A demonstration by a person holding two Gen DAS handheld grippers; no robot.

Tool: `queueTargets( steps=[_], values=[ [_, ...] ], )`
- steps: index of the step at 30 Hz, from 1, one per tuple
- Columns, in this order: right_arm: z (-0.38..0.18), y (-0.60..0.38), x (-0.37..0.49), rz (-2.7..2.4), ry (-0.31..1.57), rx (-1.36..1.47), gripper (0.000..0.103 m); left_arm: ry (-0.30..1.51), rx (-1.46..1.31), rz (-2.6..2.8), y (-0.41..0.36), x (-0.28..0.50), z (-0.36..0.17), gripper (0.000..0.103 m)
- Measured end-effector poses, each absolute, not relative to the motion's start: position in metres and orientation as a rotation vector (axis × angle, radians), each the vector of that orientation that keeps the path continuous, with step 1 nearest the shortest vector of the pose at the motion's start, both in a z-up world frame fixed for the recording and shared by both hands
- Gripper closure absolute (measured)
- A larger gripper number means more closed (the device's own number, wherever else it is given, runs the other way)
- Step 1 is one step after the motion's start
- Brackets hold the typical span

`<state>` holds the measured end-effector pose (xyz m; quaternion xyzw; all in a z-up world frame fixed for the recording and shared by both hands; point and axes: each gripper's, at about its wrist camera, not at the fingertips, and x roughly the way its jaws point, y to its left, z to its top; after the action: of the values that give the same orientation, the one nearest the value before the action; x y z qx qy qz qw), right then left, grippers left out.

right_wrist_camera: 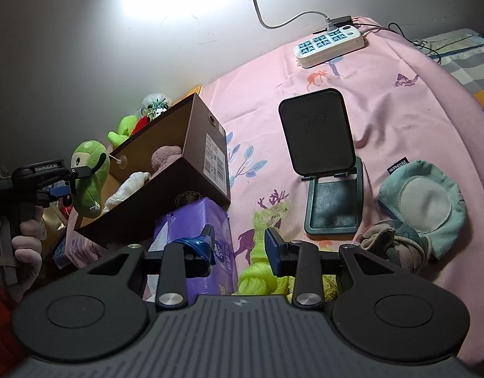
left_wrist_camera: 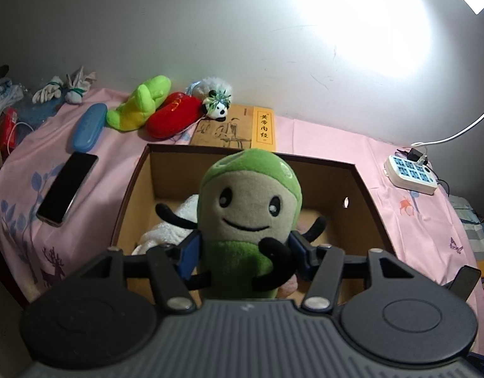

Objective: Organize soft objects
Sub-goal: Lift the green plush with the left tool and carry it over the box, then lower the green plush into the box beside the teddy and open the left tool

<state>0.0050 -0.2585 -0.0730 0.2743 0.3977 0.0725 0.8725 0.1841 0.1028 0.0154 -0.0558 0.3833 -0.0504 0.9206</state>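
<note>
The green plush (left_wrist_camera: 250, 220), smiley face and skinny black arms, is pinched at its lower body between the blue pads of the left tool (left_wrist_camera: 243, 256) and held upright over the open cardboard box (left_wrist_camera: 361, 201). A white fluffy thing (left_wrist_camera: 166, 231) is seen inside the box. Behind it, a yellow book (left_wrist_camera: 234, 129) with Chinese characters on the cover lies on the pink bedsheet (left_wrist_camera: 116, 154).

From the right wrist, the right tool (right_wrist_camera: 239, 249) is seen spread open with nothing in it, above a lime fuzzy item (right_wrist_camera: 261, 278). "GenRobot.AI" can be read on the left tool. A printed label is stuck on the box end.
</note>
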Motion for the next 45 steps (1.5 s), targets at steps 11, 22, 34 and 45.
queueTargets(
  steps=[11, 22, 34, 45],
  values=[
    [-0.089, -0.247, 0.013, 0.100, 0.881, 0.588, 0.085, 0.868, -0.039, -0.053, 0.093, 0.220, -0.024, 0.044],
    [-0.093, -0.236, 0.026, 0.094, 0.916, 0.566, 0.085, 0.921, -0.026, -0.052, 0.088, 0.245, -0.047, 0.044],
    [-0.098, -0.231, 0.038, 0.085, 0.943, 0.564, 0.085, 0.987, -0.021, -0.011, 0.088, 0.265, -0.068, 0.043],
    [-0.099, -0.229, 0.043, 0.089, 0.956, 0.559, 0.085, 1.011, 0.002, 0.018, 0.088, 0.273, -0.073, 0.032]
  ],
)
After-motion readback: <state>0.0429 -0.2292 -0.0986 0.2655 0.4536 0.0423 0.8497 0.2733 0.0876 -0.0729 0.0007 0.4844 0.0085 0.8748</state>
